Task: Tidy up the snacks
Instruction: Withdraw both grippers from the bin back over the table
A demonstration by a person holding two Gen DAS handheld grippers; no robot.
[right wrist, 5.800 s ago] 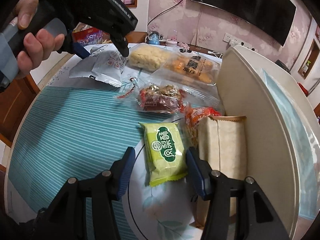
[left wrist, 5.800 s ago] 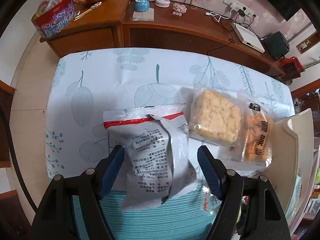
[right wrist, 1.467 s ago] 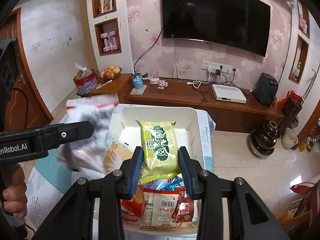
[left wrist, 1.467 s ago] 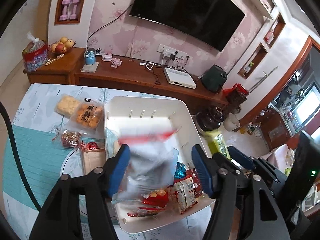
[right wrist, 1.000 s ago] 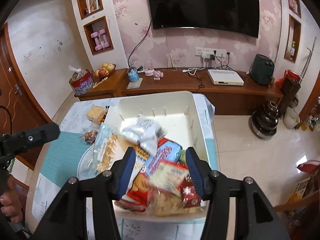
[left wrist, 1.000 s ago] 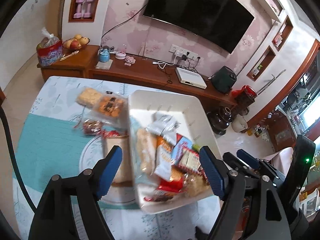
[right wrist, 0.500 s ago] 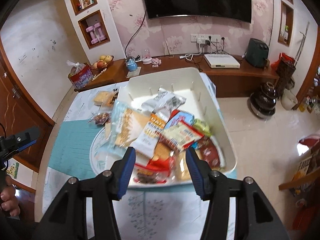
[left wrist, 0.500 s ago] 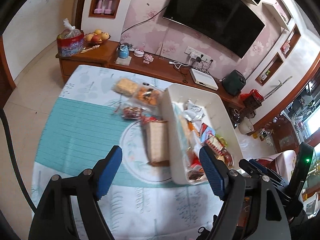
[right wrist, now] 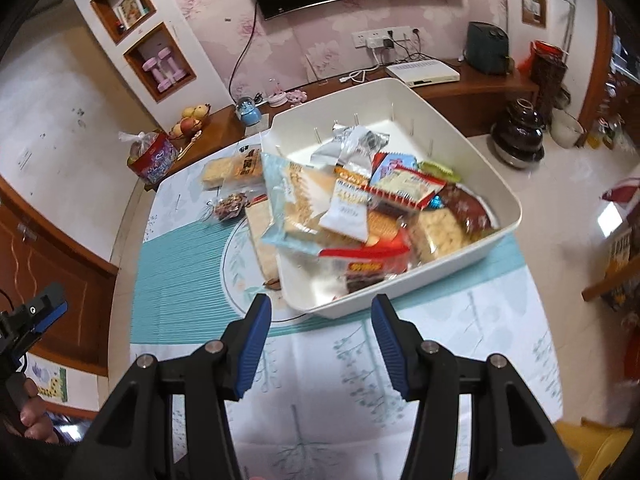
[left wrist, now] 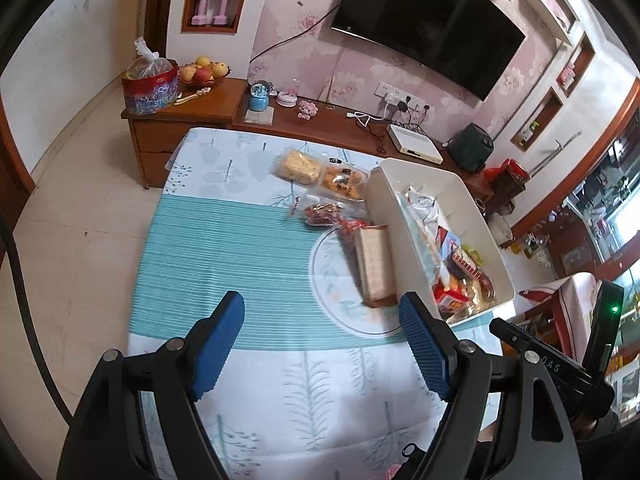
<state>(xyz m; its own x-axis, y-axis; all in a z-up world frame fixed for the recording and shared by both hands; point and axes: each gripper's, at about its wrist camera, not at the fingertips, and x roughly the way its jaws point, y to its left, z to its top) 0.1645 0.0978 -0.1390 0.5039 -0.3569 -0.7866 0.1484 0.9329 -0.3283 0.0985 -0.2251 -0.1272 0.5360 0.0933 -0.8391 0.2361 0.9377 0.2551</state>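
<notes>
A white bin [right wrist: 408,128] on the table holds several snack packs, among them a silver pack [right wrist: 352,142] and a pale blue cracker pack [right wrist: 296,204]; it also shows in the left wrist view [left wrist: 420,184]. Beside it on the table lie a tan box [left wrist: 374,264], a red-brown snack bag [left wrist: 322,213], an orange snack pack [left wrist: 342,182] and a yellow rice-cake pack [left wrist: 298,167]. My left gripper [left wrist: 320,344] is open and empty above the near table edge. My right gripper [right wrist: 320,340] is open and empty, just short of the bin's near wall.
The table has a teal striped runner [left wrist: 224,264] over a white leaf-print cloth. A wooden sideboard [left wrist: 192,116] with fruit and a red bag stands beyond the far edge. Tiled floor lies to the left and right.
Both grippers have pulled back and up from the bin. The silver pack and the green pack left the grippers and lie in the bin. Both grippers are now empty.
</notes>
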